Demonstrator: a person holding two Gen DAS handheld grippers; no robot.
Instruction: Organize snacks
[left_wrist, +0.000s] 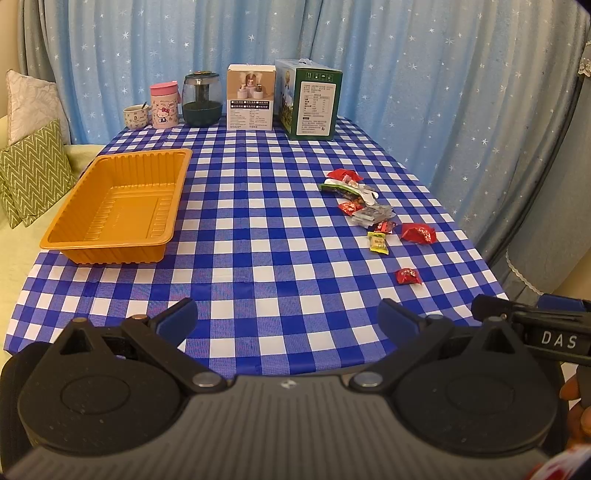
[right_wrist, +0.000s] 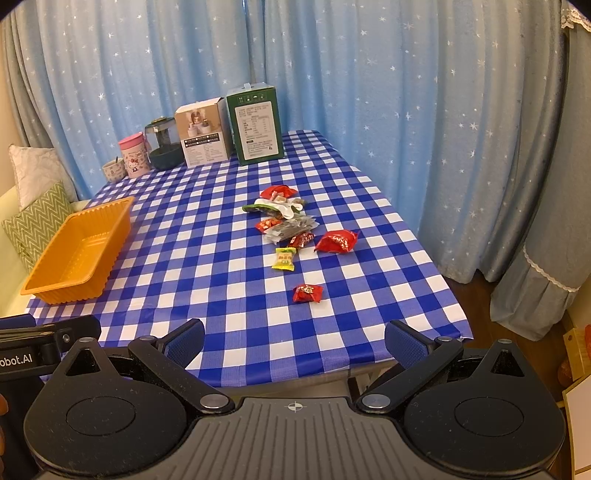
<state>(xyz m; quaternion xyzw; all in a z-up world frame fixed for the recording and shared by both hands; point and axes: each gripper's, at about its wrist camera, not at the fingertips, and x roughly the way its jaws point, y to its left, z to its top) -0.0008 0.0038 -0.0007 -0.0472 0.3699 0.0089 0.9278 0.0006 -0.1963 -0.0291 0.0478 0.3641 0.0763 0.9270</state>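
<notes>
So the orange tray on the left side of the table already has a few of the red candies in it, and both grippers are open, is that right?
Not quite. The orange tray holds nothing; the left wrist view looks straight into its bare bottom. The red candies lie on the checked cloth to the right with the other snacks. The left gripper and the right gripper are both open, as you said.

We found wrapped snacks (right_wrist: 291, 225) strewn loosely on the desk's right side, one red candy (right_wrist: 307, 292) lying apart nearest us, while the orange tray (left_wrist: 110, 206) sat empty at left.
</notes>
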